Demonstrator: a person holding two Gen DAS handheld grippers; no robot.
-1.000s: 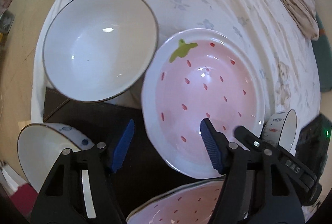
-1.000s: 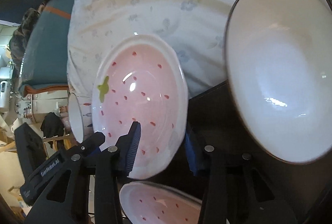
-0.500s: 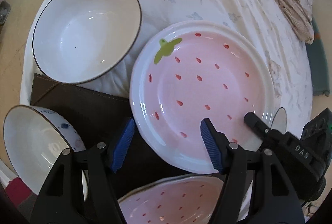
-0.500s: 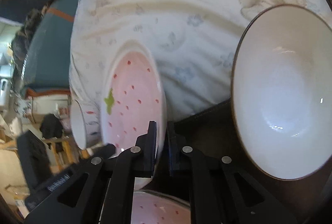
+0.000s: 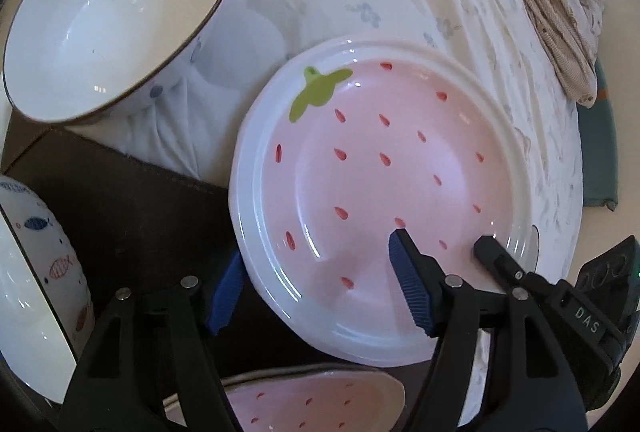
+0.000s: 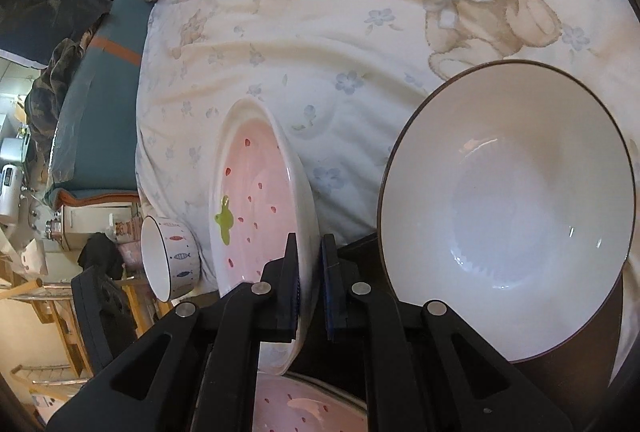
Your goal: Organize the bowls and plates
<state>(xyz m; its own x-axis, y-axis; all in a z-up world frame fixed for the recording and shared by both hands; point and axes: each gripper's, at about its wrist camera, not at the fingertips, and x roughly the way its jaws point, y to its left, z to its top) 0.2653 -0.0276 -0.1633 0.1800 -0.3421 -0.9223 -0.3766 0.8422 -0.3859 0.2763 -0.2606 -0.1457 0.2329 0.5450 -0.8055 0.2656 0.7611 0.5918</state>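
Right tool (image 6: pixel 310 282) is clamped tight on the rim of the strawberry plate (image 6: pixel 256 208), holding it tilted on edge. Our left tool (image 5: pixel 316 282) stands half open and closing slightly; the plate's near rim lies between its pads, untouched as far as we see. At ten o'clock sits the big white bowl (image 5: pixel 108 16). At six o'clock a second strawberry plate (image 5: pixel 312 400) is cut off by the tool.
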